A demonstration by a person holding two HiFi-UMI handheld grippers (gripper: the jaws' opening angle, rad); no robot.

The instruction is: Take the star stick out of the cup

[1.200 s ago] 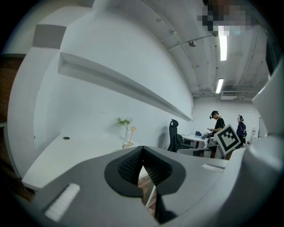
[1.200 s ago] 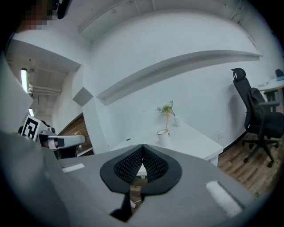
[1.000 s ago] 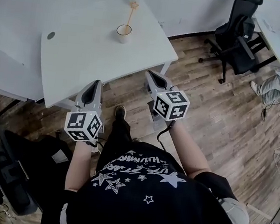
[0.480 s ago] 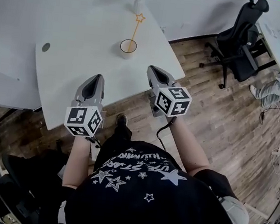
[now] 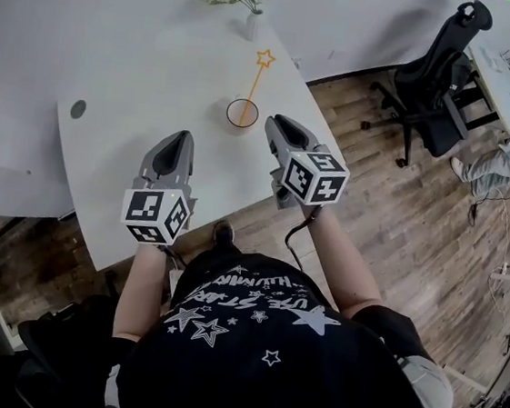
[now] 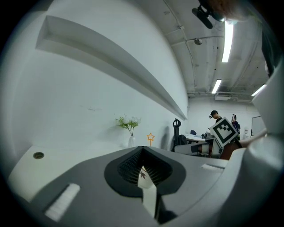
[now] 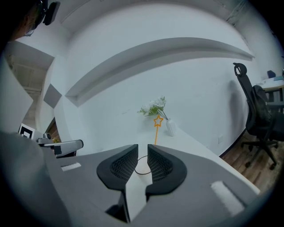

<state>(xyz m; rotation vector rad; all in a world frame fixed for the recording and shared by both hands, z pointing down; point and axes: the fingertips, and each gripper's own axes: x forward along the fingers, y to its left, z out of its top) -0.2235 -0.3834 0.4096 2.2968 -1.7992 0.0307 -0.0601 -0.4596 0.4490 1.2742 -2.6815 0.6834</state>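
Opening hand-held gripper [image 7: 142, 150], star stick [image 7: 155, 131] beyond

The person holds both arms out in front, one claw in each hand. The grey plastic left claw [image 5: 176, 144] points forward, and its two jaws are pressed together with nothing in them. The grey plastic right claw [image 5: 278, 130] reaches a bit farther forward. Its jaws are opening, and nothing sits between them. The bare left forearm [image 5: 140, 286] and bare right forearm [image 5: 340, 263] stretch out from the body.
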